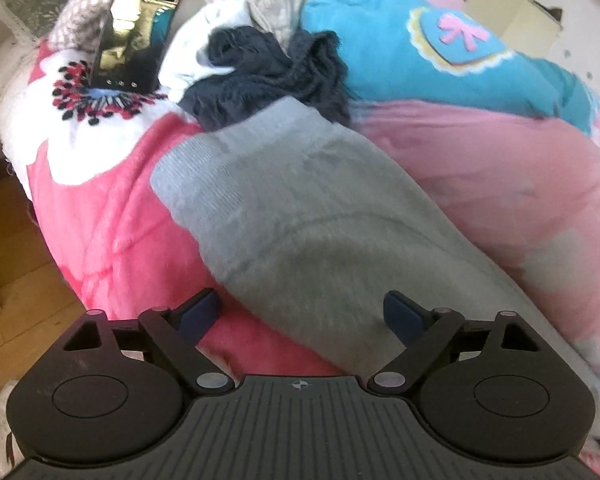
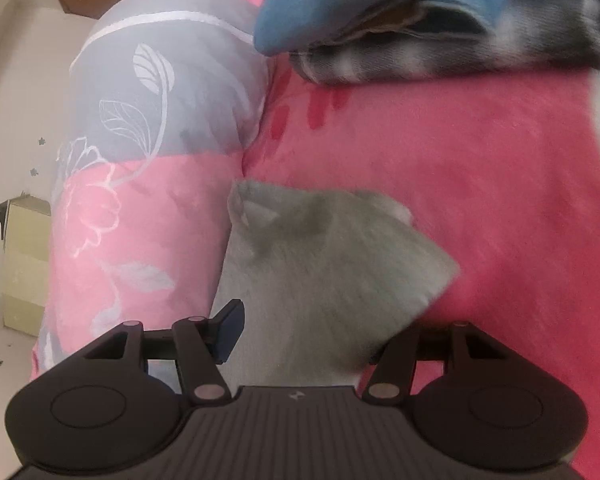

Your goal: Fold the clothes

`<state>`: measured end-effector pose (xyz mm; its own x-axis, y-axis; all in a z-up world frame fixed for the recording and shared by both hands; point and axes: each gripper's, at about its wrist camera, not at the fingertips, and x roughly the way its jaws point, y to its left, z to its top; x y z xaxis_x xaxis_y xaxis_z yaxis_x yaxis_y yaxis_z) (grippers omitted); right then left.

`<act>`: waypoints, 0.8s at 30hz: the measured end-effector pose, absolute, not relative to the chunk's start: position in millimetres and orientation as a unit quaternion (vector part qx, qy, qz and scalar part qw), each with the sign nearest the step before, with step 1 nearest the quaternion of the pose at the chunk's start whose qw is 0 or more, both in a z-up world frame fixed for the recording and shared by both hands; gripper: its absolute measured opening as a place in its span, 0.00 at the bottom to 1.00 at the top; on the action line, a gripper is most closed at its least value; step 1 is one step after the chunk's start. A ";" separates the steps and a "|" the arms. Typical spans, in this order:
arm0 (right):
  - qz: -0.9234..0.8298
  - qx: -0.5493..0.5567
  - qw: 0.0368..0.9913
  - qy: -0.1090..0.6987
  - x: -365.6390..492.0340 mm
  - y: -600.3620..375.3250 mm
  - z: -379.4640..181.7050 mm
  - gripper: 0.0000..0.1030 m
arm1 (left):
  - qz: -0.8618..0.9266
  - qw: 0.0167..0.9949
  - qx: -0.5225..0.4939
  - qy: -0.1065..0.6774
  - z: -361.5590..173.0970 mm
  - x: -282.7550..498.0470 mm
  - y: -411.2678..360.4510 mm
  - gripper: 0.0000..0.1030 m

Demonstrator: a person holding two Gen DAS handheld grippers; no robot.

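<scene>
A grey knit garment [image 1: 300, 216] lies stretched across the pink blanket [image 1: 112, 216], its ribbed hem toward the far left. My left gripper [image 1: 302, 314] hovers over its near end, open wide, both blue pads clear of the cloth. In the right wrist view another part of the grey garment [image 2: 324, 264] fills the gap of my right gripper [image 2: 304, 340]. The left pad [image 2: 230, 332] rests against the cloth, and the cloth drapes over the right finger and hides it. A folded corner sticks out to the right above the pink blanket [image 2: 480, 200].
A heap of dark blue [image 1: 268, 76], white and beige clothes lies behind the garment. A turquoise-and-pink quilt [image 1: 420, 52] is at the right, a dark box [image 1: 140, 28] at the left. Wooden floor [image 1: 12, 248] shows past the bed edge. A grey-pink floral quilt [image 2: 140, 140] and stacked folded clothes [image 2: 440, 32] border the right view.
</scene>
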<state>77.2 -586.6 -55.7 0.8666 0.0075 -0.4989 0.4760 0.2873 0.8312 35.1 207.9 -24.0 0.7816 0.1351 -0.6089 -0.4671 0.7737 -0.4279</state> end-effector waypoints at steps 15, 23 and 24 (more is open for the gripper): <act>-0.191 0.509 0.826 0.145 29.3 -574.0 -15.9 0.08 | 0.191 0.901 -0.311 0.235 -27.2 45.0 223.6 0.25; -0.206 0.502 0.829 0.136 -56.7 -566.1 -7.5 0.08 | 0.167 0.896 -0.325 0.252 -27.2 43.9 237.2 0.22; -0.211 0.501 0.826 0.150 -60.0 -568.2 -13.9 0.09 | 0.167 0.897 -0.322 0.253 -28.7 44.5 236.3 0.22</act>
<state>-60.0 -568.2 -13.9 0.8664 -0.1975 -0.4587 0.4981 0.4083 0.7650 44.5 236.3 -28.7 0.8161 0.1373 -0.5614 -0.4631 0.7364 -0.4931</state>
